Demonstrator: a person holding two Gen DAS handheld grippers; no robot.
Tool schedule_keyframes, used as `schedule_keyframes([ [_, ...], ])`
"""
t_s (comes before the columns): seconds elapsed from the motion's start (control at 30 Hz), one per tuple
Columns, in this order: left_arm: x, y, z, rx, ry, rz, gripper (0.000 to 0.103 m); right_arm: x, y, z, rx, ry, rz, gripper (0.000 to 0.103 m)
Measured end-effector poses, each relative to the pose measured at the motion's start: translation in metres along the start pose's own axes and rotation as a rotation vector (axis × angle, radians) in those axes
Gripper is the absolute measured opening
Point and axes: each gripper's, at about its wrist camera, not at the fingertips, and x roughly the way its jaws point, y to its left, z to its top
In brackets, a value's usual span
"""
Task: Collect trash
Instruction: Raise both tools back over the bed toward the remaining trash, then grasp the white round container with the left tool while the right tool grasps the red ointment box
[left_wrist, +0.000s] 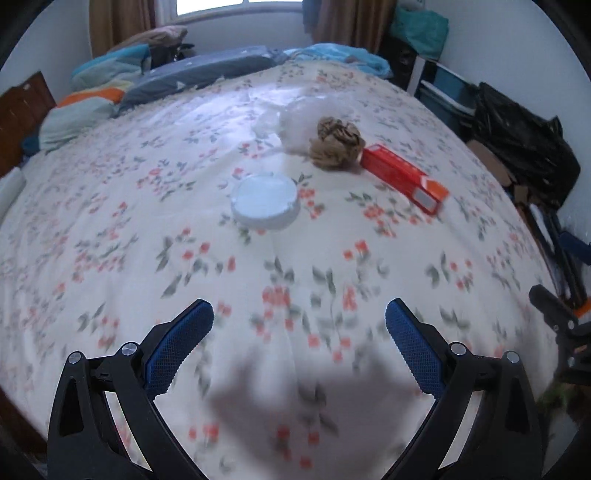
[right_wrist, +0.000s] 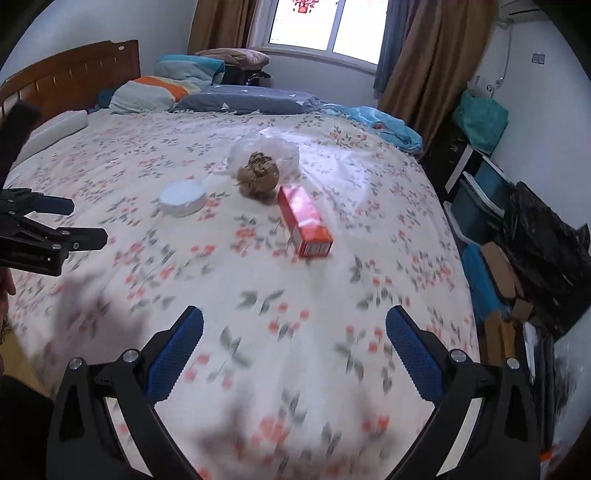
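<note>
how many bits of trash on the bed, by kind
red box: 1
crumpled brown paper ball: 1
white round lid: 1
clear plastic bag: 1
total: 4

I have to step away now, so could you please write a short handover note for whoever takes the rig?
Left hand-held gripper: open, empty, above the bedspread.
Right hand-held gripper: open, empty.
Trash on the bed ahead: white round lid, crumpled brown paper, red box, clear plastic bag behind the paper.
Done: nothing picked up.
Left: collect all four pieces.
</note>
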Motion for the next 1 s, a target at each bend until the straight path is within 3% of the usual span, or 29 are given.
schedule_keyframes([
  [0.43, 0.117, 0.024, 0.069, -0.064, 0.028, -0.003, 0.097, 0.096, -0.016, 0.046, -0.007, 0.001, -0.001, 0.098],
  [0.87, 0.154, 0.031, 0.083, -0.057, 0.023, 0.075, 0.097, 0.133, -0.018, 0.053, 0.001, 0.01, 0.028, 0.098],
  [1.0, 0.154, 0.032, 0.082, -0.061, 0.016, 0.067, 0.097, 0.137, -0.017, 0.055, 0.003, 0.014, 0.034, 0.098],
])
